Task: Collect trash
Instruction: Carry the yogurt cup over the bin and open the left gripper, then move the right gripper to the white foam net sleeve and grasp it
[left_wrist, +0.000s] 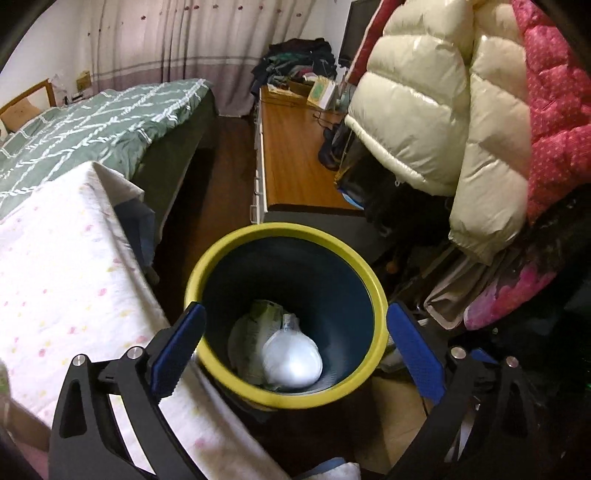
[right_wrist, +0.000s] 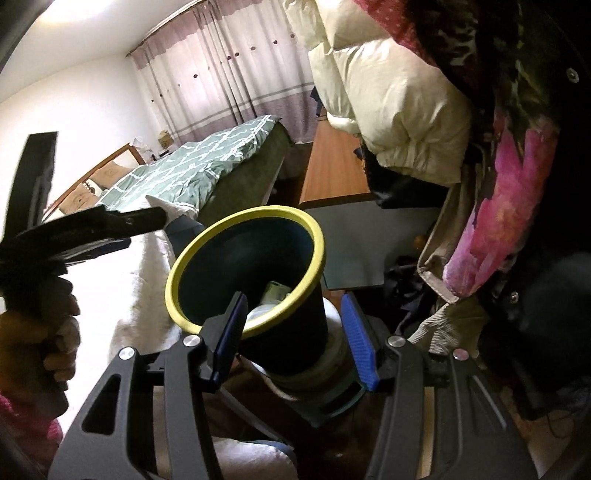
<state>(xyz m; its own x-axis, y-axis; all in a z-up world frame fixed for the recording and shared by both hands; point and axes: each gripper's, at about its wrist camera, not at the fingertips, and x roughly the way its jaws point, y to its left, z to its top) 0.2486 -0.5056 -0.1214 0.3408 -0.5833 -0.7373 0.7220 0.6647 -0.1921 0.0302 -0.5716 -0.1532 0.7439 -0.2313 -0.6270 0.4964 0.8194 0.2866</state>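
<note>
The left gripper (left_wrist: 293, 349) hangs over the bin (left_wrist: 373, 286), a dark-walled bucket w/ a yellow rim, its jaws spread wide w/ nothing between them. Inside, at the bottom, lie a white plastic bag (left_wrist: 291, 360) and a green-printed wrapper (left_wrist: 264, 317). The right gripper (right_wrist: 295, 332) has jaws about half apart, straddling the bin's near side; can't tell if the pads (right_wrist: 356, 332) press on it. The bin sits btw the white spotted cloth (left_wrist: 66, 280) and the hanging coats (left_wrist: 436, 110), near the wooden surface (left_wrist: 295, 162).
</note>
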